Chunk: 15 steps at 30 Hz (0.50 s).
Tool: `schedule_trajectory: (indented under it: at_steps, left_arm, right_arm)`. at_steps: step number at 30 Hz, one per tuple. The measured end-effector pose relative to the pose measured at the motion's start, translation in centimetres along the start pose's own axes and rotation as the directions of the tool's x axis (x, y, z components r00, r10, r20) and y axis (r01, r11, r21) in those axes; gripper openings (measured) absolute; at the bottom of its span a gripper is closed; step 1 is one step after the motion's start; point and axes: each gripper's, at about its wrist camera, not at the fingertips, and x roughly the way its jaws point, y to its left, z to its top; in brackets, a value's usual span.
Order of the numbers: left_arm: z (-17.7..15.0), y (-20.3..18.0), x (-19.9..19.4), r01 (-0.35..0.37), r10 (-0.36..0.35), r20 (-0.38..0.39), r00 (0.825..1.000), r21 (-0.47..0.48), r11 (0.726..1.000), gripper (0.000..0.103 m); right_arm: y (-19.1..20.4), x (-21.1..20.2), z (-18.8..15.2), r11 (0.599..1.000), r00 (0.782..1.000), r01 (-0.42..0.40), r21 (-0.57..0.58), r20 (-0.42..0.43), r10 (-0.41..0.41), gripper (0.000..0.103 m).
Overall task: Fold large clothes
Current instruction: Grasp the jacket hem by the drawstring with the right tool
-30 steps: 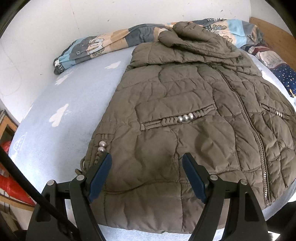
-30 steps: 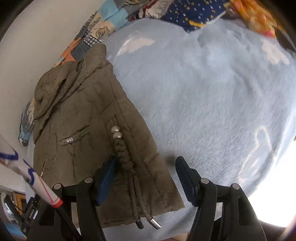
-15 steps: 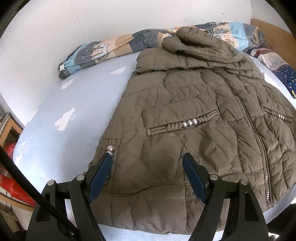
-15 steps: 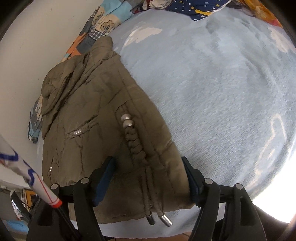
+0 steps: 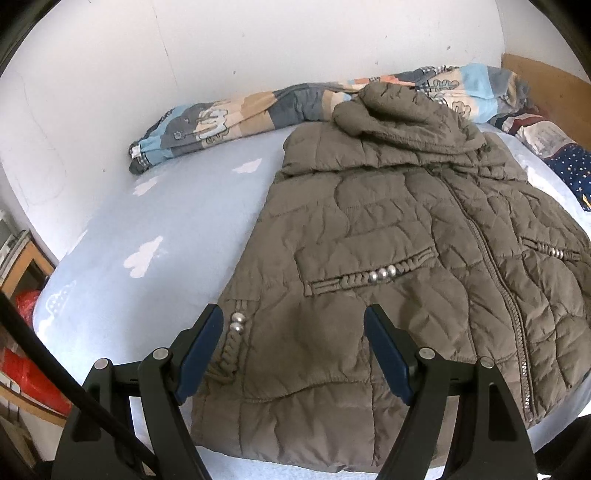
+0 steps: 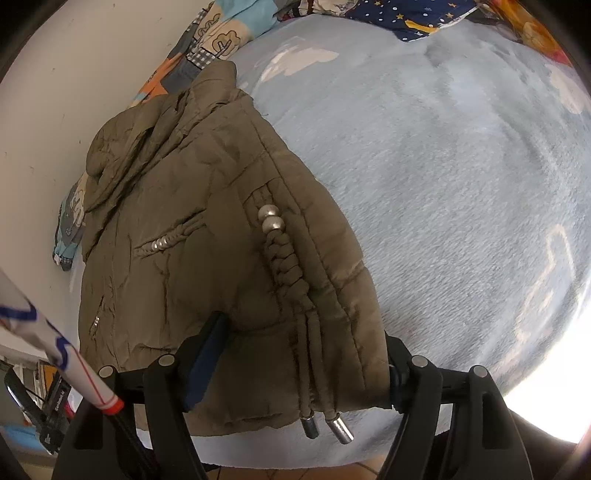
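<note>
An olive quilted hooded jacket (image 5: 399,236) lies flat, front up and zipped, on a light blue bed sheet (image 5: 155,229). Its hem faces me and its hood lies at the far end. My left gripper (image 5: 293,350) is open and empty just above the hem at the jacket's left side, near a braided cord with silver beads (image 5: 236,323). In the right wrist view the jacket (image 6: 192,229) fills the left half. My right gripper (image 6: 306,365) is open, its jaws standing either side of the hem's right corner and the braided drawcord (image 6: 291,280).
A rolled patchwork quilt (image 5: 258,114) lies along the white wall behind the hood. More patterned bedding (image 6: 413,14) sits at the head of the bed. A wooden shelf with red items (image 5: 22,321) stands left of the bed. Bare sheet (image 6: 461,184) spreads right of the jacket.
My right gripper has moved forward over the hem corner, which now sits between its jaws. My left gripper has shifted slightly, staying open above the left hem.
</note>
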Motion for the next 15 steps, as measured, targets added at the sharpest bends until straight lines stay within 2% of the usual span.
schedule_trajectory:
  at_steps: [15]
  left_arm:
    - [0.2, 0.0, -1.2, -0.008, 0.008, 0.055, 0.998, -0.009, 1.000, 0.078]
  right_arm:
    - [0.6, 0.0, -0.7, 1.000, 1.000, -0.003, -0.012, -0.008, 0.003, 0.080]
